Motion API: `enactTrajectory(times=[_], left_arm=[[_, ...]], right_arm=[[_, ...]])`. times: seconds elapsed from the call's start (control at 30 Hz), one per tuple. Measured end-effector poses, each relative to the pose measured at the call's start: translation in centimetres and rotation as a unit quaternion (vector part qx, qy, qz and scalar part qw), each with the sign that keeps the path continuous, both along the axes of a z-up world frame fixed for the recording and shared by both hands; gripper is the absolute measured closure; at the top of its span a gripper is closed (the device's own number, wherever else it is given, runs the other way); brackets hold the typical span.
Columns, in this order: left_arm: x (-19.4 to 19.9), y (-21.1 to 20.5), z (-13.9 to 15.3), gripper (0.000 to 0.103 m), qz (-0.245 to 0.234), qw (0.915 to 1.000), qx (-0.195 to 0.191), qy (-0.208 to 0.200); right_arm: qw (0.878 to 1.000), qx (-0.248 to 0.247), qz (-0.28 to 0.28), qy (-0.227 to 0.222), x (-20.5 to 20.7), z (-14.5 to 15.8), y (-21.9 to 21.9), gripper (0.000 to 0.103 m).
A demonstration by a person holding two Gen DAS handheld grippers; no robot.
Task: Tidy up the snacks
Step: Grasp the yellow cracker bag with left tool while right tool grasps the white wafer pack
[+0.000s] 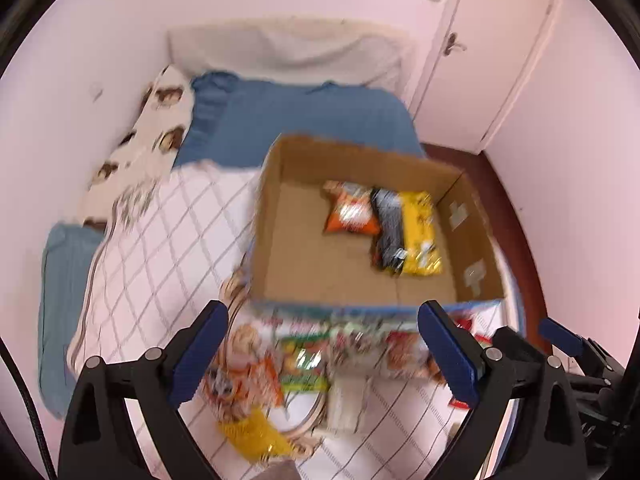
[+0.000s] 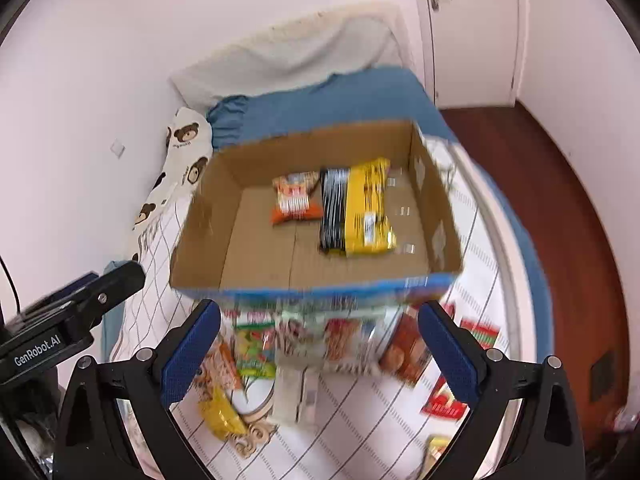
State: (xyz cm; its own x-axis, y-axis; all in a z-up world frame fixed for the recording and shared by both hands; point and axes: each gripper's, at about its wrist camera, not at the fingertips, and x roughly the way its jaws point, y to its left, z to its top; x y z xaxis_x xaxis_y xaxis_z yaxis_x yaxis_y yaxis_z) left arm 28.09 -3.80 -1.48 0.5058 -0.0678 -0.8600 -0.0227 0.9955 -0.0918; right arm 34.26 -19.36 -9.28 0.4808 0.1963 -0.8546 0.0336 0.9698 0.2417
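From the left wrist camera, the left gripper point(image 1: 322, 354) hangs above the near part of the bed, its two blue-padded fingers point(image 1: 198, 354) spread wide with nothing between them. Ahead of it sits an open cardboard box point(image 1: 276, 240), brown inside with a blue printed outer face along its near wall. The box's left half is bare floor; an orange snack packet point(image 1: 350, 212) and a yellow-and-black packet point(image 1: 408, 236) lie side by side toward its far right corner, touching. Between the fingers and the box's near wall a blurred heap of loose snack packets point(image 1: 304, 364) lies on the checked white quilt point(image 1: 160, 248), a yellow packet point(image 1: 252, 432) nearest the camera. The right gripper point(image 1: 560, 340) shows at the lower right edge; its opening cannot be judged here.

From the right wrist camera, the right gripper point(image 2: 320, 354) is likewise high over the quilt point(image 2: 360, 420), jaws wide apart and empty. The box point(image 2: 208, 224) lies straight ahead, the orange packet point(image 2: 296, 200) and the yellow-and-black packet point(image 2: 356, 212) against its far side. Loose packets point(image 2: 256, 348) are scattered below the near wall, with a brown one point(image 2: 404, 354) and red ones point(image 2: 444, 400) toward the right finger. The left gripper point(image 2: 100, 288) enters at the left edge.
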Motion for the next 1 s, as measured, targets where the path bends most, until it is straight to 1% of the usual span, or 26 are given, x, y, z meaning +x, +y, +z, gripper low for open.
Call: enactTrajectory(times=[0.07,0.13,0.17,0.2,0.23,0.27,0.3,0.37,0.43,0.47,0.53,0.6,0.67,0.7,0.73,0.77,0.8,0.83,0.9,0.93,0.97,1.0], left_arm=[[-1.0,1.4,-2.3,0.006,0.021,0.9993,0.007,0.031],[-2.2,2.9,-4.9,0.006,0.04,0.9969,-0.011,0.066],[-2.9,4.0,-7.0,0.006,0.054,0.9938,-0.024,0.094],[-3.4,4.8,-8.6,0.006,0.061,0.9909,-0.034,0.115],[-4.1,5.6,-10.1,0.006,0.064,0.9885,-0.043,0.13],[-4.7,5.9,-11.0,0.006,0.063,0.9875,-0.045,0.137],[-5.5,6.4,-12.3,0.006,0.049,0.9873,-0.039,0.146],[-6.7,6.3,-13.9,0.006,0.017,0.9879,-0.007,0.154],[-7.9,6.0,-15.9,0.006,-0.028,0.9842,0.042,0.17],[-8.4,5.7,-17.0,0.006,-0.05,0.98,0.07,0.179],[-9.3,5.2,-18.7,0.006,-0.09,0.9718,0.107,0.19],[-9.9,4.0,-20.3,0.006,-0.136,0.9607,0.147,0.192],[-9.9,3.1,-21.4,0.006,-0.162,0.9541,0.166,0.19],[-9.7,2.7,-21.6,0.007,-0.169,0.9538,0.165,0.186],[-9.5,2.4,-21.7,0.015,-0.174,0.9548,0.16,0.181],[-9.1,2.2,-21.8,0.036,-0.177,0.957,0.144,0.179],[-8.5,2.1,-22.0,0.049,-0.175,0.96,0.114,0.186],[-8.2,2.0,-22.1,0.057,-0.172,0.961,0.103,0.191],[-7.5,1.7,-22.2,0.057,-0.159,0.9633,0.096,0.194],[-7.2,1.9,-22.2,0.058,-0.148,0.9649,0.087,0.198],[-7.0,2.1,-22.1,0.058,-0.138,0.966,0.08,0.204],[-6.7,2.7,-22.1,0.058,-0.115,0.9683,0.061,0.213]], right_arm=[[1.0,0.013,-0.001,0.028,-0.7,-2.4,0.3,0.002],[0.998,0.034,0.006,0.059,-1.4,-5.2,0.9,0.004],[0.997,0.036,0.01,0.072,-1.5,-6.3,1.3,0.01],[0.995,0.038,0.016,0.093,-1.8,-8.0,1.8,0.014],[0.992,0.043,0.021,0.112,-1.9,-9.6,2.3,0.018],[0.991,0.043,0.025,0.128,-2.1,-10.9,2.8,0.019],[0.989,0.041,0.03,0.14,-2.2,-11.9,3.2,0.019],[0.986,0.03,0.045,0.159,-2.3,-13.9,4.3,0.019],[0.983,0.022,0.056,0.171,-2.3,-15.3,5.2,0.019],[0.982,0.018,0.061,0.177,-2.2,-15.9,5.6,0.019],[0.979,0.009,0.069,0.189,-2.1,-17.3,6.6,0.019],[0.978,0.001,0.074,0.196,-1.9,-18.4,7.4,0.019],[0.976,-0.003,0.078,0.205,-1.6,-19.7,8.2,0.019],[0.975,-0.003,0.079,0.209,-1.5,-20.3,8.4,0.019],[0.974,-0.002,0.08,0.214,-1.3,-21.0,8.7,0.02],[0.972,0.002,0.08,0.22,-1.0,-21.7,9.0,0.026],[0.972,-0.001,0.081,0.223,-0.8,-22.2,9.2,0.028],[0.971,-0.006,0.082,0.223,-0.7,-22.6,9.3,0.03],[0.97,-0.024,0.086,0.225,-0.8,-22.9,9.2,0.042],[0.969,-0.023,0.094,0.226,-1.0,-22.7,8.9,0.045],[0.968,-0.025,0.097,0.232,-1.3,-22.6,8.8,0.045],[0.965,-0.034,0.101,0.239,-1.8,-22.5,8.4,0.045]])
